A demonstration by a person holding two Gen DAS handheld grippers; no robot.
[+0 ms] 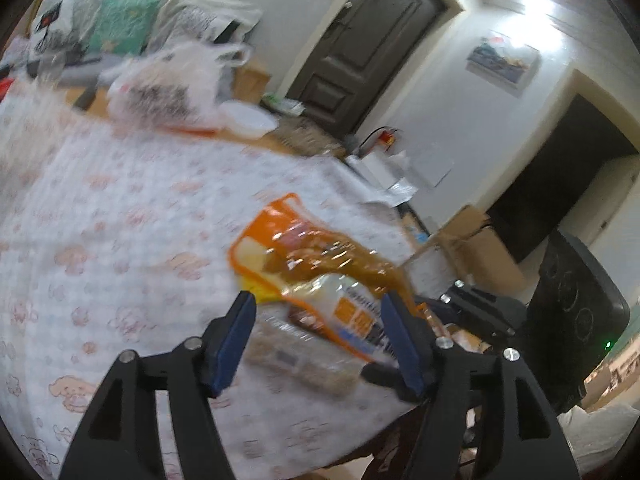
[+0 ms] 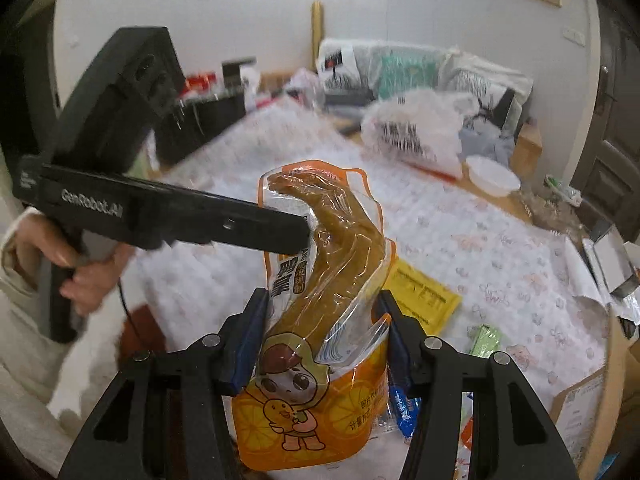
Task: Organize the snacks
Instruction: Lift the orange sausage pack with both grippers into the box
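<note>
One orange snack bag (image 2: 316, 320), one yellow packet (image 2: 424, 300), one green packet (image 2: 486, 340), one white bowl (image 2: 494, 178), one white plastic bag (image 2: 416, 132)

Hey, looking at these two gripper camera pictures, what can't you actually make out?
- Left view: the small packets under the orange snack bag are smeared by motion blur; their labels are unreadable.
- Right view: the bag's bottom edge is hidden behind the right claw.
- Right view: the left claw's tips are hidden behind the bag.
- Right view: the yellow sheet's print is too small.
</note>
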